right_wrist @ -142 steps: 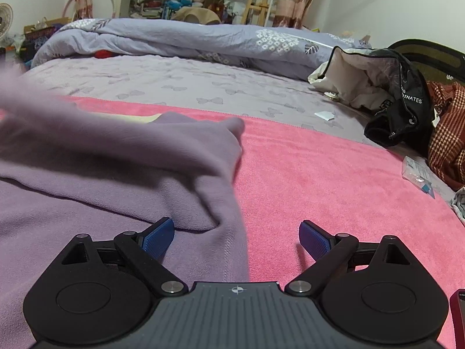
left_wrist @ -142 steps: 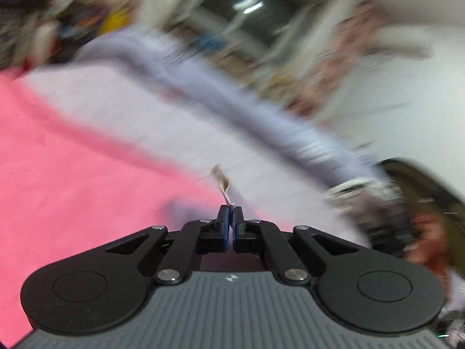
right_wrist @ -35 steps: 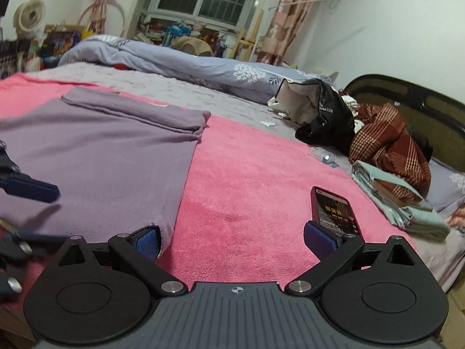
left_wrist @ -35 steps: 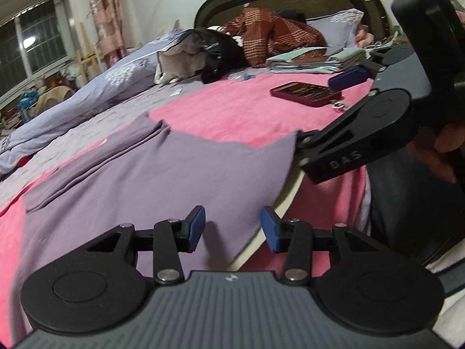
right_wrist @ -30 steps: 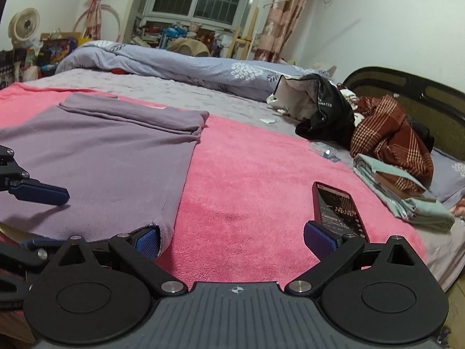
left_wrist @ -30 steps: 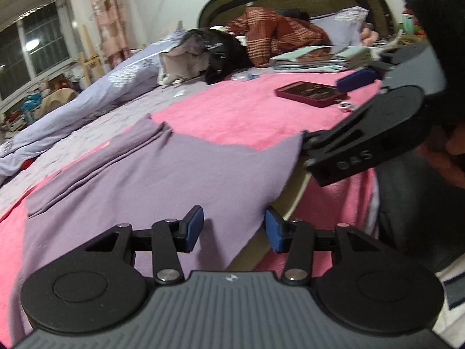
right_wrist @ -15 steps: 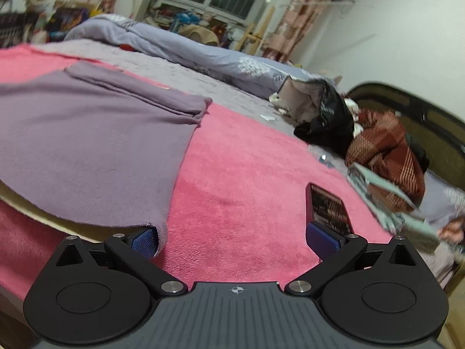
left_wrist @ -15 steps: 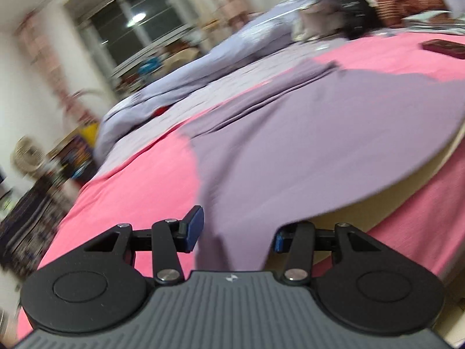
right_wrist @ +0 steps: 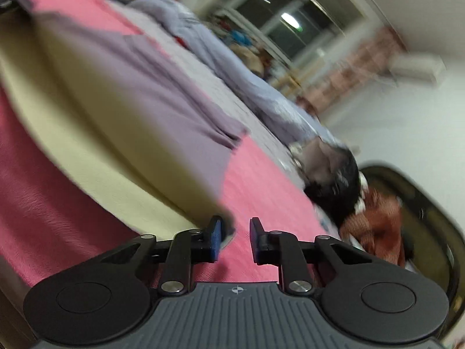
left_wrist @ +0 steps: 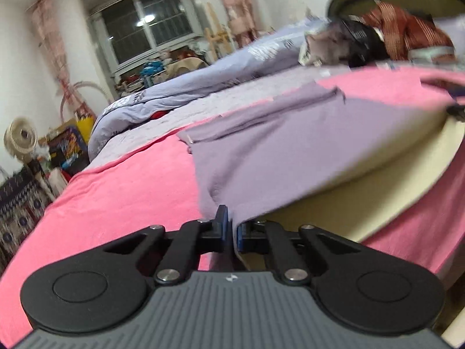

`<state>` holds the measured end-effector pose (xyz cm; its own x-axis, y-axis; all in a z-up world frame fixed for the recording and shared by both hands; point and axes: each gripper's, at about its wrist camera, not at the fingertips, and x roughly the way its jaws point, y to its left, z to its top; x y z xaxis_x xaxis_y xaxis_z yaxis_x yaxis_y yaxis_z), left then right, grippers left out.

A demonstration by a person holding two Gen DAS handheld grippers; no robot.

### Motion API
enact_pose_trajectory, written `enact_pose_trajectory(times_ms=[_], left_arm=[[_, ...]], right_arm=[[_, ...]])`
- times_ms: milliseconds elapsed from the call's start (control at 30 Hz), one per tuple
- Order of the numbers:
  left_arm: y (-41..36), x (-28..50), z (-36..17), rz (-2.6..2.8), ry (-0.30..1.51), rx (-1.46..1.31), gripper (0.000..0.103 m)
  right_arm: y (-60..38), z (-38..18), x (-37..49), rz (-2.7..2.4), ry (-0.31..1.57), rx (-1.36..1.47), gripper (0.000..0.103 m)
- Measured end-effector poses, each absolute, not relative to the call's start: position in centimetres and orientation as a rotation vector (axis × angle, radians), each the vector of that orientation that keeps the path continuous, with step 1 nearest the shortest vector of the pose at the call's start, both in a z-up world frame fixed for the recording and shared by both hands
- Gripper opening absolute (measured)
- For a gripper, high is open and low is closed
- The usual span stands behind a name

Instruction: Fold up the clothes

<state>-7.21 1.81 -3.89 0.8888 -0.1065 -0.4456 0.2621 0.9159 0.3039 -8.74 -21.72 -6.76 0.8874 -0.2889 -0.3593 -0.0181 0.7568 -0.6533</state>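
A purple garment (left_wrist: 290, 145) lies spread flat on a cream board (left_wrist: 377, 180) over the pink blanket (left_wrist: 116, 192). My left gripper (left_wrist: 231, 229) is shut on the garment's near left corner, with the cloth pinched between its blue pads. In the tilted, blurred right wrist view the same purple garment (right_wrist: 145, 96) and cream board (right_wrist: 87, 133) run off to the left. My right gripper (right_wrist: 235, 237) sits at the garment's near right corner with its jaws closing. A gap still shows between the pads, and the cloth's tip lies by the left pad (right_wrist: 216, 237).
A rolled lilac duvet (left_wrist: 203, 87) runs along the far side of the bed. A black bag (left_wrist: 360, 43) and a red plaid cloth (left_wrist: 407, 29) lie by the dark headboard (left_wrist: 392, 0). A fan (left_wrist: 20, 139) and clutter stand at the left.
The left gripper swung to the garment's left corner and shut on it. The right gripper rolled, tilting its view, and its jaws narrowed from wide open to a small gap.
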Motion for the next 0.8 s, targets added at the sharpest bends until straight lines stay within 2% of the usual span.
enact_pose_trajectory(times_ms=[133, 300, 400, 500, 567, 600, 633, 700, 800], left_arm=[[3.1, -7.7, -2.9, -0.178, 0.435, 0.31, 0.005], [4.3, -7.5, -3.8, -0.112, 0.522, 0.319, 0.005], [5.2, -7.8, -4.3, -0.101, 0.559, 0.311, 0.008], [5.2, -8.3, -4.1, -0.106, 0.552, 0.325, 0.008], [5.1, -8.8, -3.4, -0.13, 0.516, 0.301, 0.008], [5.1, -9.0, -3.1, -0.148, 0.502, 0.285, 0.016], [5.1, -9.1, -2.8, -0.164, 0.489, 0.27, 0.037], [4.4, -8.8, -3.4, -0.138, 0.5, 0.328, 0.057], [3.0, -8.6, -4.7, -0.107, 0.511, 0.444, 0.057]], right_arm=[[-23.4, -5.8, -9.6, -0.157, 0.494, -0.634, 0.019], [-23.3, -6.2, -10.3, -0.115, 0.556, -0.618, 0.011], [-23.7, -5.6, -10.7, -0.099, 0.584, -0.581, 0.01], [-24.8, -5.2, -11.0, -0.151, 0.604, -0.544, 0.002], [-25.7, -4.9, -11.1, -0.204, 0.614, -0.515, 0.002], [-26.9, -4.6, -11.0, -0.241, 0.625, -0.466, 0.002], [-28.0, -4.3, -10.9, -0.274, 0.637, -0.421, 0.002], [-29.1, -3.8, -10.7, -0.252, 0.659, -0.37, 0.003], [-27.8, -3.1, -11.2, -0.133, 0.615, -0.373, 0.011]])
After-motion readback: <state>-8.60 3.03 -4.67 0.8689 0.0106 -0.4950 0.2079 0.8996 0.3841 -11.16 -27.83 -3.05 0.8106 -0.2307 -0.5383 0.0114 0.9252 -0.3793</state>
